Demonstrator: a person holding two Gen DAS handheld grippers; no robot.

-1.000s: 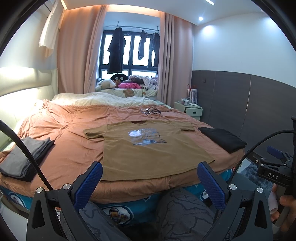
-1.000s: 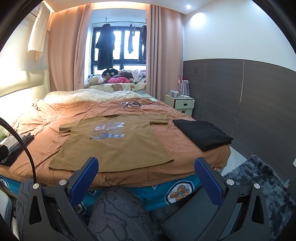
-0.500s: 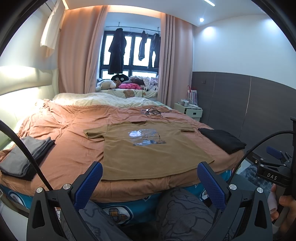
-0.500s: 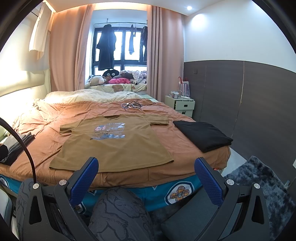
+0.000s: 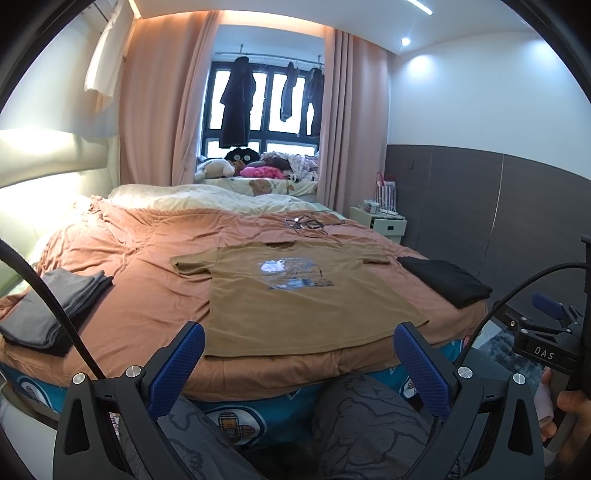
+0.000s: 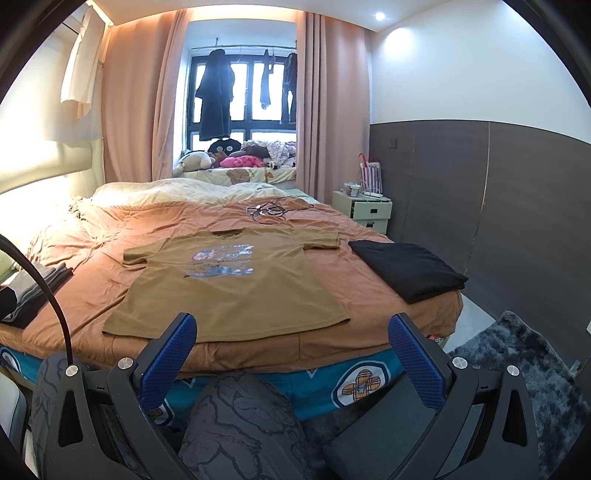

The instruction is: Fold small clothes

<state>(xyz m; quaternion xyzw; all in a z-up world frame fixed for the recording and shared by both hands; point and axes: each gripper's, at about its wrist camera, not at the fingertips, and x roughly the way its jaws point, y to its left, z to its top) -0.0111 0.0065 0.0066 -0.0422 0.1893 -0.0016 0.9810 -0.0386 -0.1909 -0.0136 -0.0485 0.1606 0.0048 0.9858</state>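
Both grippers, left [image 5: 299, 363] and right [image 6: 291, 354], are held spread and empty short of the bed [image 5: 147, 295], where the shirt [image 5: 295, 295] is laid flat, and the quilt beneath could be pinched with its hem if grasped deep.

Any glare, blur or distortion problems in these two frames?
Left wrist: fisheye bends the walls, window blown out, shirt sharp and evenly lit. Right wrist: same curvature, ceiling spot flares on the wall, shirt clear; dark corners in both.
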